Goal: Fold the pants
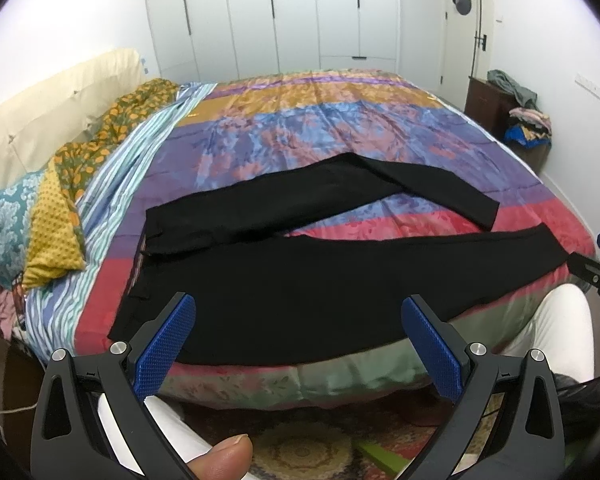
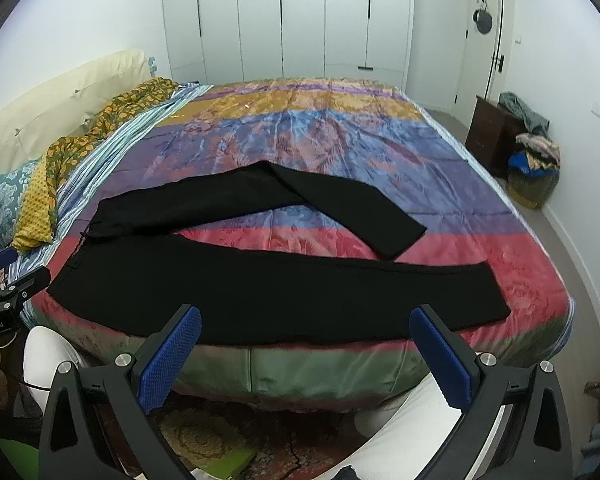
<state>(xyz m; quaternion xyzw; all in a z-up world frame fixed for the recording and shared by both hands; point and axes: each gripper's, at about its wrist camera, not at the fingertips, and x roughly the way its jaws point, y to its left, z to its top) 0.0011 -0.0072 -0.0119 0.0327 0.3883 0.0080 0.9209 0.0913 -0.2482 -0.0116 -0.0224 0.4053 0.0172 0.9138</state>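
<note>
Black pants [image 1: 300, 280] lie spread flat on the colourful bedspread [image 1: 320, 128], waistband at the left, two legs running right and splayed apart. The near leg lies along the bed's front edge; the far leg bends back toward me at its end. They also show in the right wrist view [image 2: 280, 292]. My left gripper [image 1: 298, 308] is open and empty, held just in front of the near edge by the waist and hip part. My right gripper [image 2: 306, 316] is open and empty, in front of the near leg's middle.
Pillows and patterned bedding [image 1: 60, 200] are heaped at the bed's left side. A dark cabinet with piled clothes [image 2: 532, 160] stands by the right wall. White wardrobe doors [image 2: 300, 20] fill the back wall. A patterned rug [image 2: 204, 440] lies below the bed's front edge.
</note>
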